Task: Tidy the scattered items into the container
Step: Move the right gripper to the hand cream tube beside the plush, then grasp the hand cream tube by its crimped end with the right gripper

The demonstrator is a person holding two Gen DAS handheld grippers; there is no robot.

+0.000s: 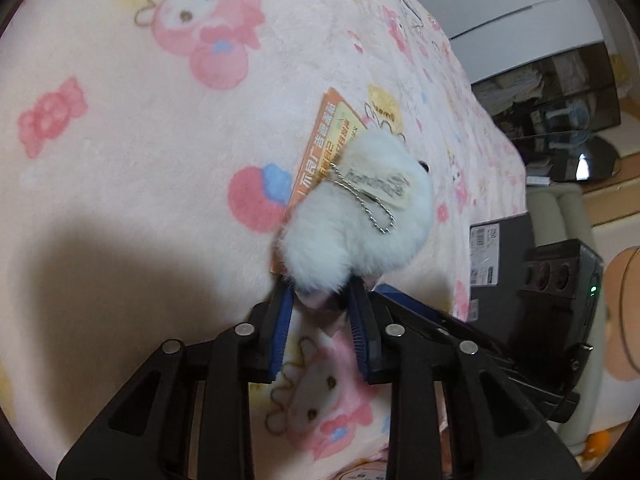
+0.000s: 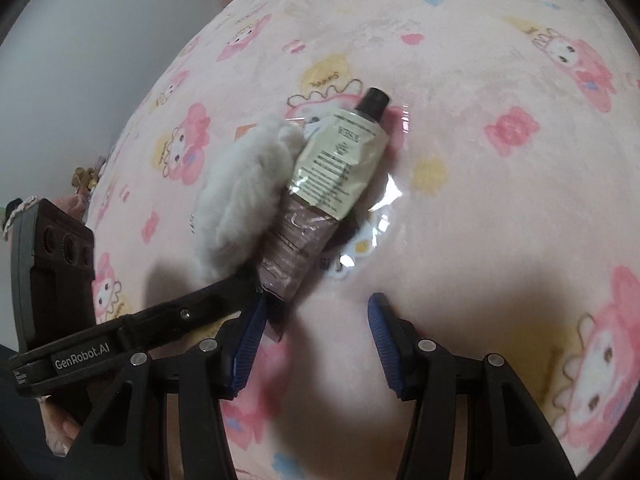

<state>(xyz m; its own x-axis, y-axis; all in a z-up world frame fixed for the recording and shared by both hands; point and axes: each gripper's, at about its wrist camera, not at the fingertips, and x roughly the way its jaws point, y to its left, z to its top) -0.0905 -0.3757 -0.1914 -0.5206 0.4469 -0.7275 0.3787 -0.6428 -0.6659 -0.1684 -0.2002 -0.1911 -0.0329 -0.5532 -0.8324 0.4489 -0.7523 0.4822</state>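
Observation:
A white fluffy plush keychain [image 1: 356, 216] with a paper tag and ball chain is held at its lower end between the blue pads of my left gripper [image 1: 322, 292], which is shut on it. An orange card [image 1: 324, 140] lies under it on the pink blanket. In the right wrist view the plush [image 2: 244, 192] sits beside a cream tube with a black cap [image 2: 332, 176]. The tube lies on a clear plastic container [image 2: 384, 208]. My right gripper [image 2: 316, 320] is open, just short of the tube's crimped end, its left pad close beside it.
The pink cartoon-print blanket [image 1: 120, 80] covers the bed. A dark box [image 1: 500, 256] sits at the bed's right edge. Beyond it stand a white cabinet [image 1: 520, 12] and a black glass unit [image 1: 560, 92]. My left gripper's arm [image 2: 120, 340] crosses the lower left of the right wrist view.

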